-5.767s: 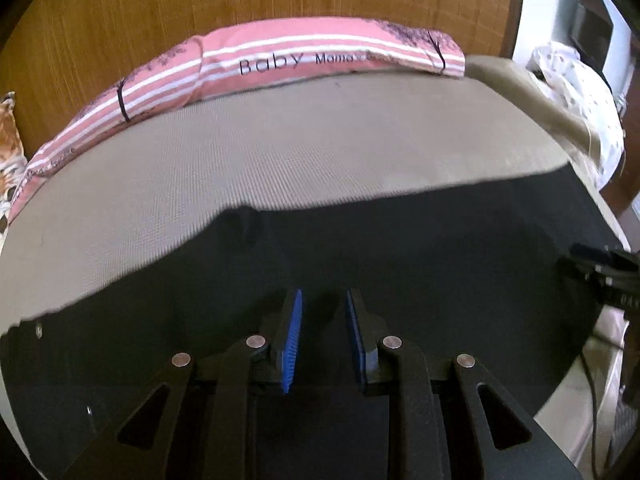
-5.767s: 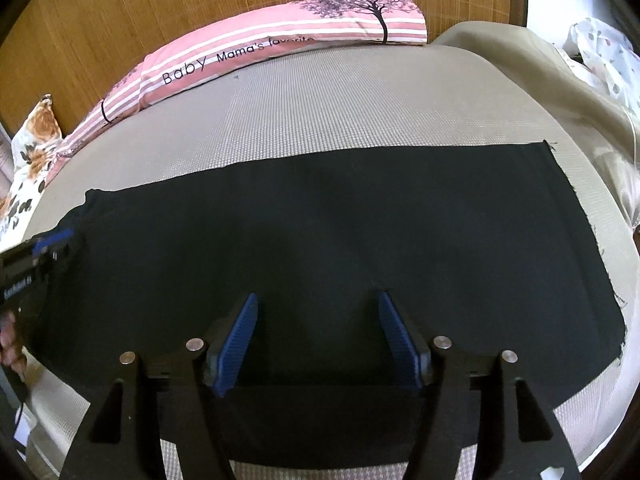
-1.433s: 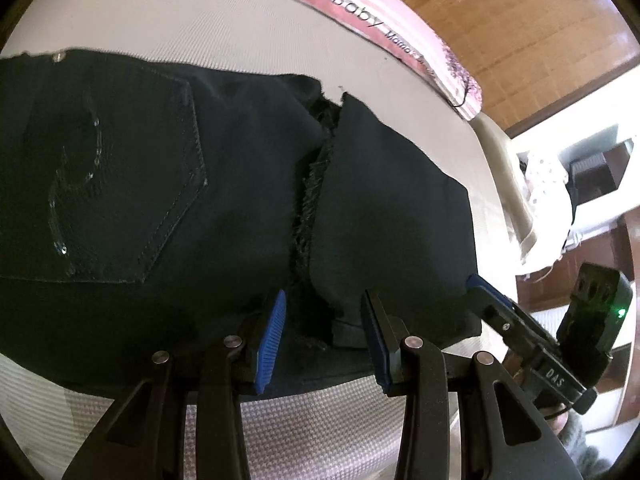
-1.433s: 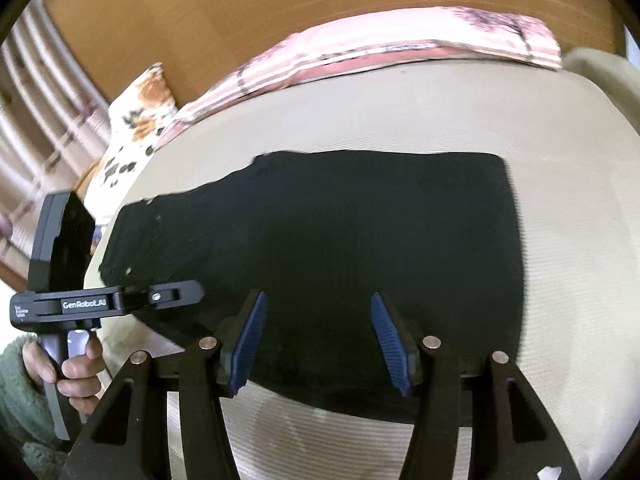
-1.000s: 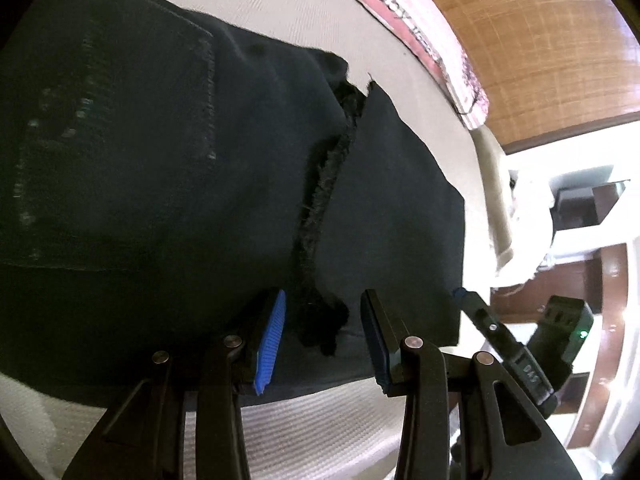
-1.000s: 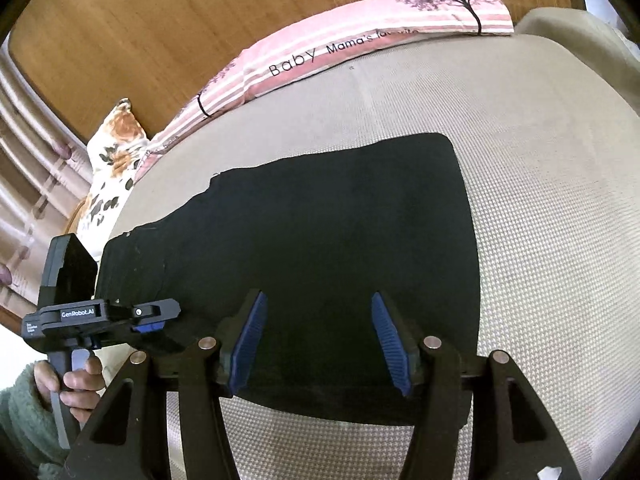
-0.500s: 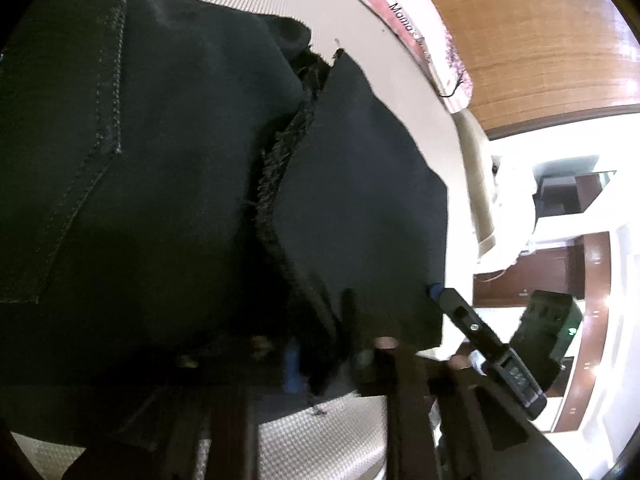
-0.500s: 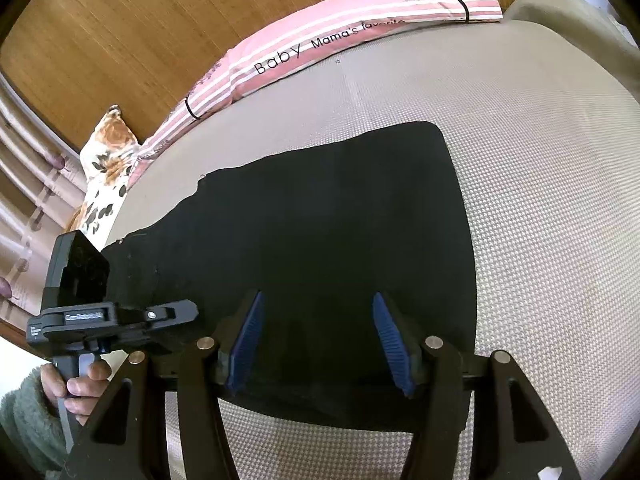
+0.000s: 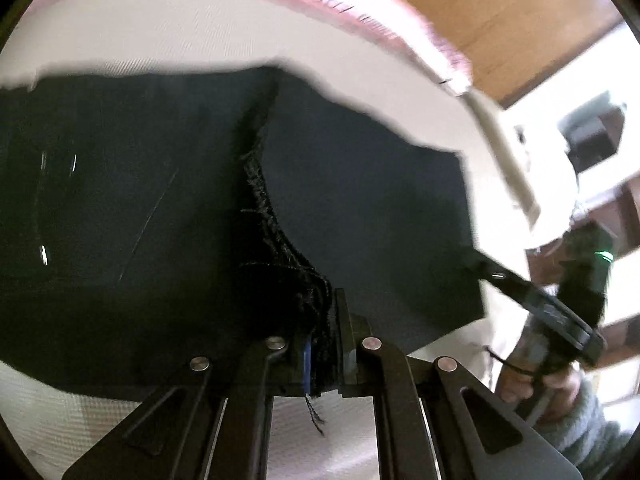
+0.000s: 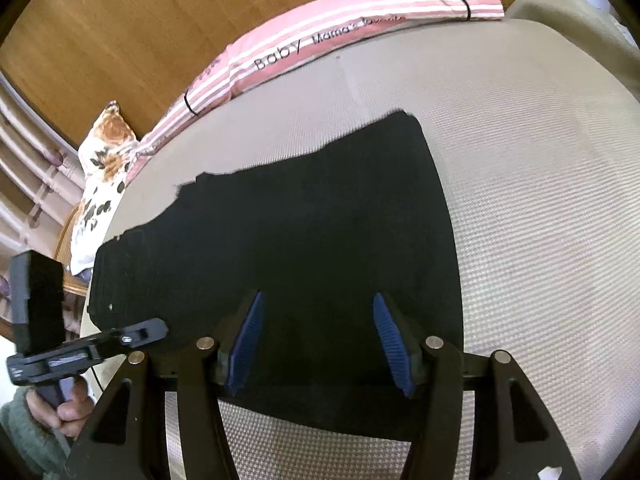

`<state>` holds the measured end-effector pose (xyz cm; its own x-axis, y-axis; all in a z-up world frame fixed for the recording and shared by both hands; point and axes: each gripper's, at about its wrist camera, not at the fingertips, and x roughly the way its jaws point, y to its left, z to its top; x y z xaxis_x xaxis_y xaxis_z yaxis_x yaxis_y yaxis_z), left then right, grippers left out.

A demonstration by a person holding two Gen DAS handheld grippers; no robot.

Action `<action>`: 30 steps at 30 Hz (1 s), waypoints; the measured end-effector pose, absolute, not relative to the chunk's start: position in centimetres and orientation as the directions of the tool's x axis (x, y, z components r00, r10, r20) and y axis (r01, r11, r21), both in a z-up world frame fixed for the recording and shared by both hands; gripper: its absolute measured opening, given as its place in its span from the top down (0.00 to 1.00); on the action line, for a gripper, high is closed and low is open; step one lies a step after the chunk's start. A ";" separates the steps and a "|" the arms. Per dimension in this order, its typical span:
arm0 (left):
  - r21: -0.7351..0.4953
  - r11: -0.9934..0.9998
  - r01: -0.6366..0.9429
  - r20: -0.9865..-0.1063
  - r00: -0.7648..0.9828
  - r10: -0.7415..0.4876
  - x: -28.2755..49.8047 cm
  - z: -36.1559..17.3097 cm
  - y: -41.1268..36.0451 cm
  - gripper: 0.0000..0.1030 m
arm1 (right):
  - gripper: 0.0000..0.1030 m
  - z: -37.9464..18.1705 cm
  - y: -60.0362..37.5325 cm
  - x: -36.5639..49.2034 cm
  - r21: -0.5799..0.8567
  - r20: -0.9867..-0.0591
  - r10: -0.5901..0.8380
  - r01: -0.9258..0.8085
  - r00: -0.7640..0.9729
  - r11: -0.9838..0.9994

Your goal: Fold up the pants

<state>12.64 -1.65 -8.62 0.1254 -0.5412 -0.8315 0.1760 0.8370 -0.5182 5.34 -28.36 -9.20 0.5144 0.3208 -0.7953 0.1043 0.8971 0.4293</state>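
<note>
**A:** Where are the pants (image 10: 304, 248) lying for you?

**B:** Flat on the beige bed cover (image 10: 532, 208), folded over once. In your right wrist view the long axis runs from near left to far right: the waist end sits by your left gripper (image 10: 156, 330), and the folded edge points toward the pink striped pillow (image 10: 340, 28) at the wooden headboard (image 10: 160, 12).

**A:** And the frayed hem?

**B:** In your left wrist view the frayed hem (image 9: 264, 208) crosses the dark cloth from the far edge down to your left gripper (image 9: 322, 356). Its jaws are clamped on that fringe at the near edge, with loose threads hanging below the blue pads (image 9: 307, 356). That view is blurred, so I cannot make out the stitching to the left.

**A:** What about your right gripper?

**B:** Your right gripper (image 10: 320, 344) stands about half apart over the near edge of the pants, blue pads (image 10: 390, 340) either side, with nothing pinched between them. Whether the tips touch the cloth, I cannot tell.

**A:** Any containers with something in them?

**B:** I see none. A floral cushion (image 10: 100, 168) lies past the left end of the pillow.
</note>
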 end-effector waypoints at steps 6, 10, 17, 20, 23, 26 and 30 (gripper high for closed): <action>-0.507 0.842 0.187 -0.827 0.169 -0.536 12.8 -8.0 -0.8 0.92 | 0.46 -9.0 -27.5 5.0 0.399 -0.806 0.310 0.076 0.504 0.914; -0.492 0.853 0.173 -0.839 0.166 -0.518 13.1 -9.1 -0.8 0.92 | 0.43 -10.0 -27.4 5.0 0.390 -0.818 0.306 0.078 0.488 0.918; -0.379 0.897 0.229 -0.879 0.214 -0.426 12.8 -7.1 -1.1 0.80 | 0.43 -8.9 -27.3 5.9 0.359 -0.823 0.291 0.050 0.489 0.932; -0.334 0.910 0.246 -0.873 0.284 -0.397 12.7 -5.6 -0.2 0.79 | 0.47 -7.7 -28.1 7.2 0.328 -0.808 0.254 0.049 0.532 0.943; -0.324 0.910 0.259 -0.847 0.350 -0.401 12.8 -4.3 0.3 0.78 | 0.51 -6.8 -28.4 9.1 0.304 -0.796 0.232 0.038 0.559 0.952; -0.330 0.892 0.310 -0.825 0.365 -0.432 12.5 -3.9 -0.9 0.78 | 0.60 -6.7 -28.4 11.3 0.259 -0.804 0.193 0.040 0.563 0.965; -0.324 0.855 0.406 -0.823 0.324 -0.466 11.3 -4.5 -3.5 0.78 | 0.70 -7.2 -28.6 13.8 0.225 -0.812 0.163 0.043 0.561 0.974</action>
